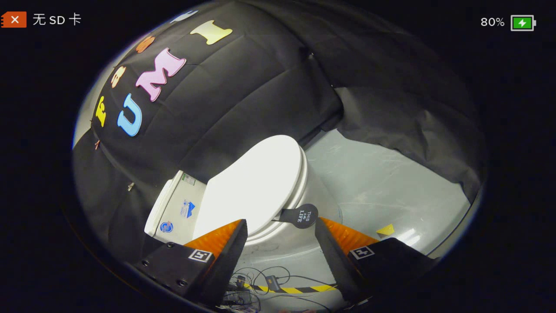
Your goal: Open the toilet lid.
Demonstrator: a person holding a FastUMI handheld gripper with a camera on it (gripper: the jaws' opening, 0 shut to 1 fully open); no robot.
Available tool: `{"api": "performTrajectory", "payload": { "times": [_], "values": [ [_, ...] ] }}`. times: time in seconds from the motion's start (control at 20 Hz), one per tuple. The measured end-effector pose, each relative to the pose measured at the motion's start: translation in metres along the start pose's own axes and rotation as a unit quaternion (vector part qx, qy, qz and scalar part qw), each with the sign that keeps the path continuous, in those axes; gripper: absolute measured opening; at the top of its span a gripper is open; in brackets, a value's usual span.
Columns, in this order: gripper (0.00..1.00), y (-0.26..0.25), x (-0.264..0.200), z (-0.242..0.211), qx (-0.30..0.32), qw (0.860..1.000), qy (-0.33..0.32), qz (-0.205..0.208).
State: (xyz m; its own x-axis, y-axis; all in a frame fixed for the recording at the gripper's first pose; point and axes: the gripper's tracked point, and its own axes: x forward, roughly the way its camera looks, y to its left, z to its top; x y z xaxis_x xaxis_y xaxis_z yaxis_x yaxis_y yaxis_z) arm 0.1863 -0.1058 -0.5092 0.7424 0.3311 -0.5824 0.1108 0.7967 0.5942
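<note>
The toilet lid (pixel 254 184) lies closed on the bowl, just beyond the fingers, with a dark pull tab (pixel 300 215) projecting from its rim. The gripper (pixel 281 228) is spread wide, holding nothing. Recommended: centre the tab between the fingers, close firmly, then lift in an arc toward the tank (pixel 176 208).

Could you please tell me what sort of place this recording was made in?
Probably a staged booth rather than a real bathroom: a white toilet with its lid shut stands on a bare grey floor, black cloth hangs behind, and loose cables lie below the open gripper.
</note>
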Motion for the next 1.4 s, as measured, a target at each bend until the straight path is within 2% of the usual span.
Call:
{"api": "performTrajectory", "payload": {
  "times": [0.4, 0.7, 0.8, 0.85, 0.95, 1.0, 1.05, 1.15, 1.4],
  "values": [
    [0.98, -0.016, 0.026, -0.013, 0.055, 0.997, 0.043, 0.020],
    [0.97, -0.010, 0.044, -0.007, 0.099, 0.993, 0.053, 0.042],
    [0.86, -0.020, 0.053, -0.009, 0.120, 0.991, 0.059, 0.031],
    [0.71, -0.031, 0.057, -0.011, 0.124, 0.990, 0.066, 0.009],
    [0.39, -0.033, 0.062, -0.006, 0.165, 0.985, 0.054, 0.026],
    [0.24, -0.037, 0.052, -0.003, 0.187, 0.980, 0.043, 0.049],
    [0.10, -0.026, 0.053, -0.002, 0.182, 0.981, 0.043, 0.057],
    [0.10, -0.025, 0.057, -0.007, 0.162, 0.984, 0.035, 0.060],
    [0.10, -0.020, 0.047, 0.007, 0.106, 0.993, 0.023, 0.033]
  ]
}}
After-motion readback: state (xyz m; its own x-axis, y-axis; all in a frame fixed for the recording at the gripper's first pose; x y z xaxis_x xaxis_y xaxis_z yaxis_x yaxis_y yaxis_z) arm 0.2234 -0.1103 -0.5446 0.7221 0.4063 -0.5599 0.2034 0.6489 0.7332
